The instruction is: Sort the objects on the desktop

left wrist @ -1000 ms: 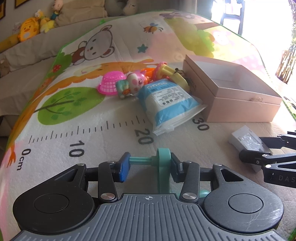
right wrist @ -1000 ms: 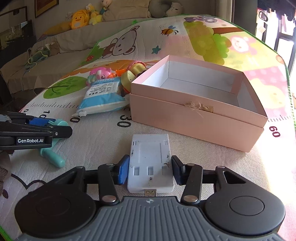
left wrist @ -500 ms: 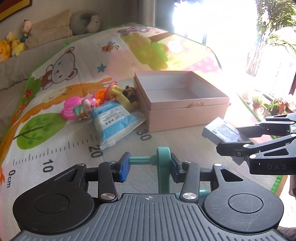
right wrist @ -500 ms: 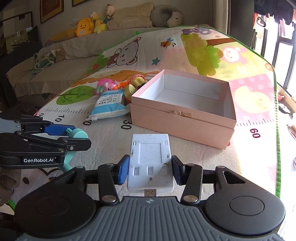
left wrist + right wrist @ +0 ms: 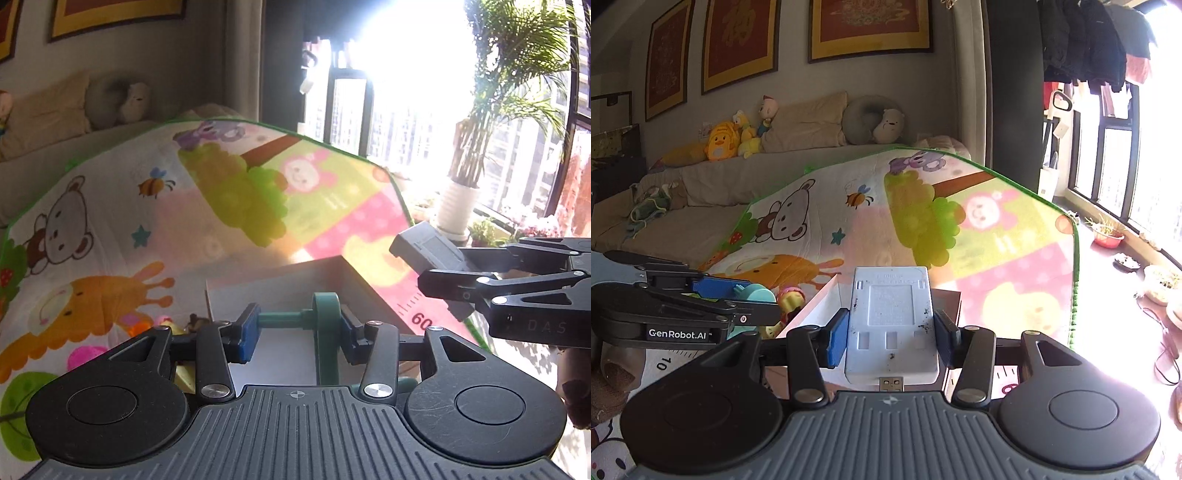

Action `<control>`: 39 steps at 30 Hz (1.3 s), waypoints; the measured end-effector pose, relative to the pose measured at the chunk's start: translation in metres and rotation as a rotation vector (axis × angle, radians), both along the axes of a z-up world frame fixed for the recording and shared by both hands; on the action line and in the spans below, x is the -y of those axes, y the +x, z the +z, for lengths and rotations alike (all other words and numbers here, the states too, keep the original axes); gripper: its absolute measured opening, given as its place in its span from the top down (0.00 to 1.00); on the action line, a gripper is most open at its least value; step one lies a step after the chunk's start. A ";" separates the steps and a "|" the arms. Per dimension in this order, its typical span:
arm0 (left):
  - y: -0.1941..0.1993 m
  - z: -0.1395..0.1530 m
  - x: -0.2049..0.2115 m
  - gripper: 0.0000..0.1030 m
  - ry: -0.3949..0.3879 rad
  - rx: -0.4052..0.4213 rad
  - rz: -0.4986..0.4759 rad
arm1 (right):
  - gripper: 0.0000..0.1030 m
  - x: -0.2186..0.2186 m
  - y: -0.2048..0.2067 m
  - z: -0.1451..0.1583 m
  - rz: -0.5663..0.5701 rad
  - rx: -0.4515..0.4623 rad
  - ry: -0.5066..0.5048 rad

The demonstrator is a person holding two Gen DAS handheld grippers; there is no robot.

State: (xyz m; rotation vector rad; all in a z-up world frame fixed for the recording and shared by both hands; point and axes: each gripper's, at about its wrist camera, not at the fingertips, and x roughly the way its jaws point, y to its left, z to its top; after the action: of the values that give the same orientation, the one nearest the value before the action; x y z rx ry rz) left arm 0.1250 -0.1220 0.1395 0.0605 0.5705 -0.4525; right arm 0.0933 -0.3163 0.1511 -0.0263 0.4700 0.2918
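The left claw [image 5: 299, 330] is clenched on a teal plastic toy [image 5: 325, 317]: its blue pad [image 5: 248, 332] presses the end of the toy's short bar, and the other pad bears on the toy's round ring. The jaws are just beginning to part, with the toy between them and the pads on it. In the right wrist view the same claw [image 5: 753, 299] enters from the left edge, the toy's pale teal head [image 5: 759, 295] poking out past its fingertips.

The right claw [image 5: 892, 334] grasps a flat white device [image 5: 892, 317] by its long sides, a USB plug [image 5: 891, 384] jutting from the near end toward the camera. In the left wrist view this claw [image 5: 439, 273] reaches in from the right, the device [image 5: 424, 249] showing grey against the glare.

Directly under and beyond both claws sits the open pink box [image 5: 280, 280]; its white inner wall [image 5: 816, 299] shows just left of the held device. Beside the box's left wall lies a cluster of small toys [image 5: 790, 299], yellow and pink, with a pink basket [image 5: 86, 358] farther left.

All of this rests on a cartoon play mat [image 5: 997, 236] printed with a bear, a bee, a giraffe and a ruler scale. Past the mat a sofa [image 5: 713, 184] carries plush toys [image 5: 720, 142] and cushions. A potted palm [image 5: 458, 206] stands by the bright window.
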 end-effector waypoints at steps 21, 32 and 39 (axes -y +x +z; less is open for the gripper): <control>-0.080 -0.114 -0.114 0.07 0.127 -0.083 0.359 | 0.46 -0.117 0.012 -0.061 0.244 -0.090 -0.146; -0.102 -0.132 -0.136 0.08 0.126 -0.127 0.401 | 0.29 -0.226 0.041 -0.102 0.270 -0.145 -0.273; -0.117 -0.127 -0.153 0.06 0.071 -0.102 0.386 | 0.35 -0.243 0.058 -0.108 0.250 -0.275 -0.230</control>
State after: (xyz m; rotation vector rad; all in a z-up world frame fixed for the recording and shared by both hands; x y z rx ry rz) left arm 0.0078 0.0307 0.0125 -0.0056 0.6816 -0.0600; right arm 0.1511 -0.0730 0.0429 -0.2737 0.7745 0.4885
